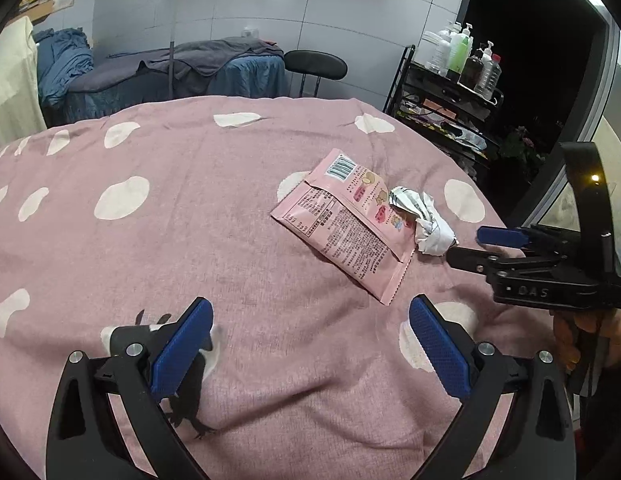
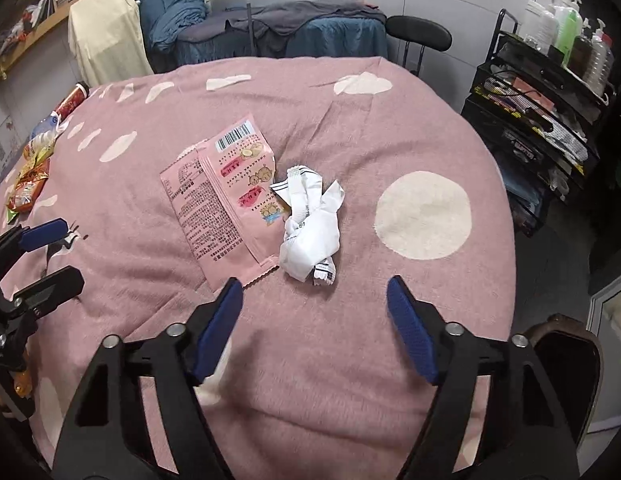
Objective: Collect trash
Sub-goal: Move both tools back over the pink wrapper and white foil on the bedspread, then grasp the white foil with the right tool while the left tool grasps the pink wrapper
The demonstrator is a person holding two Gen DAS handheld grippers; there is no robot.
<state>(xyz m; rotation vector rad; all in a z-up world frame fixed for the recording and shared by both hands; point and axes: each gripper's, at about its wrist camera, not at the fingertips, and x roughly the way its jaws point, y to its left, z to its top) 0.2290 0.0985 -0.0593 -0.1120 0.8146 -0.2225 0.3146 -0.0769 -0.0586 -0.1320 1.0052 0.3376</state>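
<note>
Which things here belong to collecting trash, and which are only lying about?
For the job:
- pink snack wrapper, empty and flat on the cloth
- crumpled white wrapper, touching its edge
- left gripper and right gripper, both open and empty

Lying about:
- pink dotted cloth
- pump bottles on the black rack
- black stool

behind the pink spotted cloth [image 2: 310, 360]: a black stool [image 2: 418, 38], a blue-draped bed [image 2: 334, 34]; right, a bottle-topped rack [image 2: 550, 92].
</note>
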